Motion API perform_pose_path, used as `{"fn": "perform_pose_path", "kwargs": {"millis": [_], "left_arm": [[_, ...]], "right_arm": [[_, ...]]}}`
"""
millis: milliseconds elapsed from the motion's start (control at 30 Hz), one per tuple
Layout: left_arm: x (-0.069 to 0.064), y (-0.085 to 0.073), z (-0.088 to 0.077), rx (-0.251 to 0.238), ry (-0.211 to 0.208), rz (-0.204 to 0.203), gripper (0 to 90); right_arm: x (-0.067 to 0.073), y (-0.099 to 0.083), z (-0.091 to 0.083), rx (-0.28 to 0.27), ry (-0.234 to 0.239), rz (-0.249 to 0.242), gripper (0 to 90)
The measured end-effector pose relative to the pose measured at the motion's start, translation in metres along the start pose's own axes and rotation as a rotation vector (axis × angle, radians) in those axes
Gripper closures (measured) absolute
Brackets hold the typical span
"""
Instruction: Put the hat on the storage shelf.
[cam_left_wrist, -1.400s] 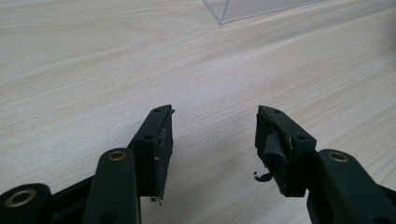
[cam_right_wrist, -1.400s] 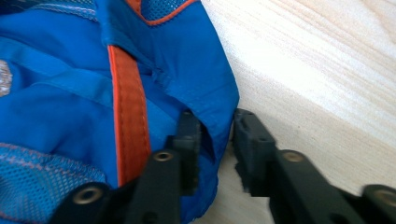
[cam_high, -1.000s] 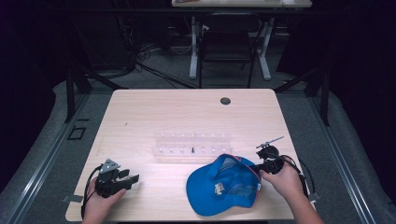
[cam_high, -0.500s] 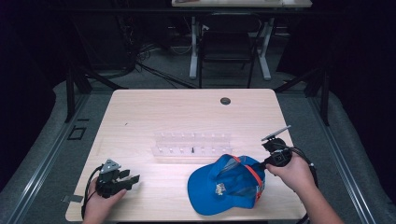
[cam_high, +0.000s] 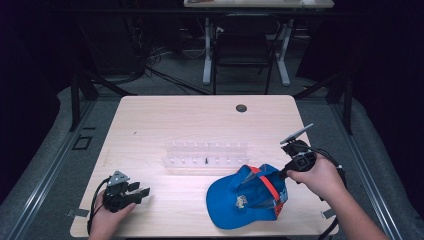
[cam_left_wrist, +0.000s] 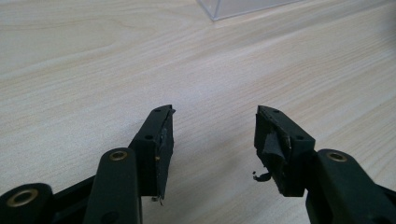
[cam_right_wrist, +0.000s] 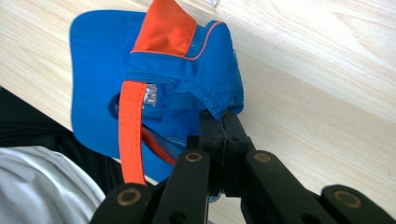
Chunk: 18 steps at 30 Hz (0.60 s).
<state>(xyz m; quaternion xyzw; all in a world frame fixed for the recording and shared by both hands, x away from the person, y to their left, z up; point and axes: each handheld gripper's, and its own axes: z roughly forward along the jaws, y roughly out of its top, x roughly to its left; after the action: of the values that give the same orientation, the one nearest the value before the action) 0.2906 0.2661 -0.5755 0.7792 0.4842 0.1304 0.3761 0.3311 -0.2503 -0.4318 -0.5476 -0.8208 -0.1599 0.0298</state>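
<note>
One clear tray (cam_high: 206, 154), contents indistinct

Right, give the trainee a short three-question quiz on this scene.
1. True or false: the left gripper holds the blue cap.
2. What is the right gripper clamped on? A) the clear plastic rack B) the cap's fabric edge C) a cable
3. Fill in: the clear plastic rack lies on the wooden table, on the ___ side of the cap from the person.

Key: 1 false, its jaws stand open over bare wood; 2 B; 3 far.
</note>
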Motion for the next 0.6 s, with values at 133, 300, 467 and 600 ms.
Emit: {"fn": "perform_pose_path", "kwargs": {"millis": [133, 300, 467, 600], "left_arm": [[0.0, 0.0, 0.0, 0.0, 0.001, 0.0, 47.5], [-0.001, 0.0, 0.0, 0.001, 0.001, 0.001, 47.5], [0.0, 0.0, 0.0, 0.002, 0.001, 0.0, 47.5], [-0.001, 0.0, 0.0, 0.008, -0.001, 0.003, 47.5]], "right_arm": [[0.004, 0.003, -0.006, 0.003, -0.006, 0.002, 89.9], [0.008, 0.007, -0.016, 0.032, 0.009, -0.018, 90.0], [0.014, 0.01, -0.029, 0.01, 0.033, -0.013, 90.0], [0.016, 0.013, -0.037, 0.016, 0.027, -0.02, 90.0]]}}
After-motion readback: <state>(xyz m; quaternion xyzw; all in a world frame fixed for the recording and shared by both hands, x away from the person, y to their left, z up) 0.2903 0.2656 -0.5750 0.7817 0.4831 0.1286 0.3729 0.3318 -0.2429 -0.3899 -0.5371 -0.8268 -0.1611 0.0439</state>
